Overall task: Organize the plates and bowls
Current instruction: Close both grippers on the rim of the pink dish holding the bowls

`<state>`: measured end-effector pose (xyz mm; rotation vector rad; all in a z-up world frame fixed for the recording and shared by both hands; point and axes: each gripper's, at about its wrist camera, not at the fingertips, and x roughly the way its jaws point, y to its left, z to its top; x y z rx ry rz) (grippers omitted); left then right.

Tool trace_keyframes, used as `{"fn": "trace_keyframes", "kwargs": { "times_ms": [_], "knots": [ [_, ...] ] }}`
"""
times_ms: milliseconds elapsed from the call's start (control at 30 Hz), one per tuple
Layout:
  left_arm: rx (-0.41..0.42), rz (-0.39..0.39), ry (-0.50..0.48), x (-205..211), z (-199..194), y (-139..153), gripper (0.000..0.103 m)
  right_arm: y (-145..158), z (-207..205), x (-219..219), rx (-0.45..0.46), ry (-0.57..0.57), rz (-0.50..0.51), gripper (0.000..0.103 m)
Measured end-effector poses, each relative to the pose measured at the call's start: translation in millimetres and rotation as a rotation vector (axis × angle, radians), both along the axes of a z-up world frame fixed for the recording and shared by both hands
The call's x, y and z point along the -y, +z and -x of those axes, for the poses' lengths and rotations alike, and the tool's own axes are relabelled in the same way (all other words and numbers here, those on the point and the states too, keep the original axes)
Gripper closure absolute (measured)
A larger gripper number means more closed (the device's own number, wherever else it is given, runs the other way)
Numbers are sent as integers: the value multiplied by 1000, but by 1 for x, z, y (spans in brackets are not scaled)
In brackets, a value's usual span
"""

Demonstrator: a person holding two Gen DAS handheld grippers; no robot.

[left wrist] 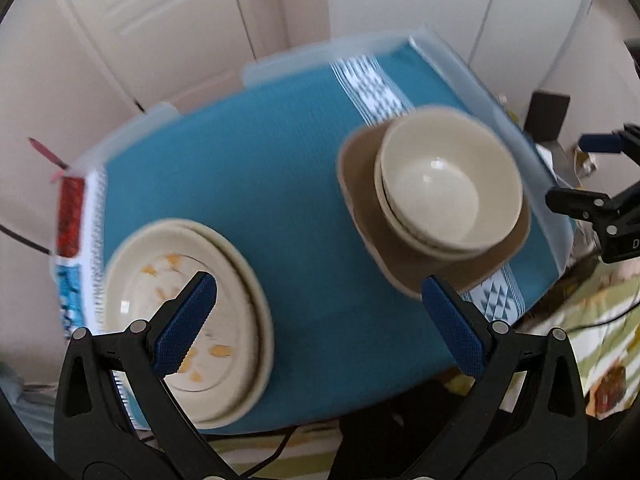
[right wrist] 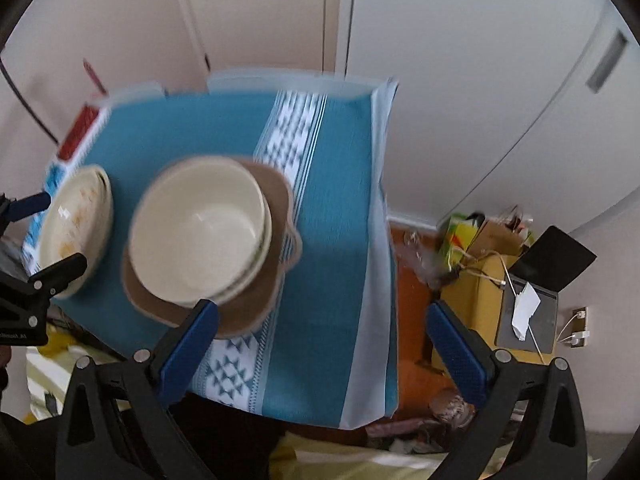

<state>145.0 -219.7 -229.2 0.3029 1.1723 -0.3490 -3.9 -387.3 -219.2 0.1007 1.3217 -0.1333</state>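
Home, prob. bedroom or living rm. Panelled white doors [left wrist: 152, 12] w/ dark hinges behind the desk; teal woven cloth [left wrist: 256, 184] over the desk. Beyond desk's right edge: orange wood floor [right wrist: 412, 320], paper bag [right wrist: 494, 236], laptop [right wrist: 532, 300] on yellow box, charger in wall socket [right wrist: 580, 316]. Striped yellow-green bedding [left wrist: 600, 320] at near edge.

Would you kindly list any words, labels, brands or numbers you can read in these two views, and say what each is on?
"D": a lone white letter, cut off at the frame edge, on the right gripper body in the left wrist view.
White lettering on the left gripper body, right wrist view: too blurred to read.
Red and blue printed box at the table's edge: print too blurred.
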Motion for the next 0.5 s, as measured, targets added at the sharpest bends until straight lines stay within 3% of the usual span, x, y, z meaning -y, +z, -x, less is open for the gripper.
{"fn": "trace_keyframes", "kwargs": {
  "times_ms": [67, 133, 367, 467, 500],
  "knots": [
    [-35, 2, -2, 5, -3, -14, 3, -12, -2, 0, -38, 26, -3, 3],
    [-64, 6, -11, 10, -7, -26, 4, -17, -2, -1, -65, 51, -14, 13],
    [-131, -17, -85, 27, -15, -42, 7, -39, -19, -16, -184, 186, -51, 32],
    [-163, -20, -103, 33, -20, -52, 18, -48, -25, -18, -208, 225, -63, 40],
    [-171, -20, -106, 35, -22, -56, 27, -51, -27, -18, -211, 232, -68, 44]
  ]
}}
